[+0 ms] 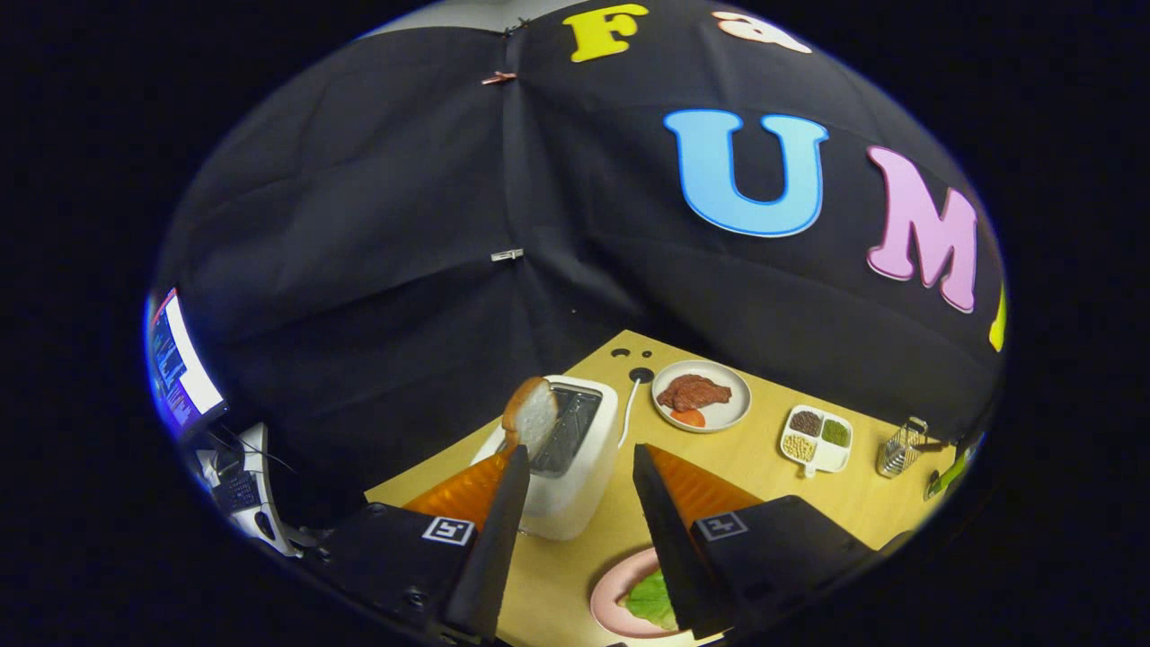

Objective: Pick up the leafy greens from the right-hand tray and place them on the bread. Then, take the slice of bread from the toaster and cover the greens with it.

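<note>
since the bread slice (530,415) looks light and crumbly, grip its crust edges gently; the gripper (575,463) hangs wide open, empty, above the toaster (575,467).

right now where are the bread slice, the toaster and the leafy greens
bread slice (531,414), gripper view, crumb face, by the left finger's tip
toaster (570,490), gripper view, white front wall
leafy greens (650,597), gripper view, leaf on the pink plate
</note>
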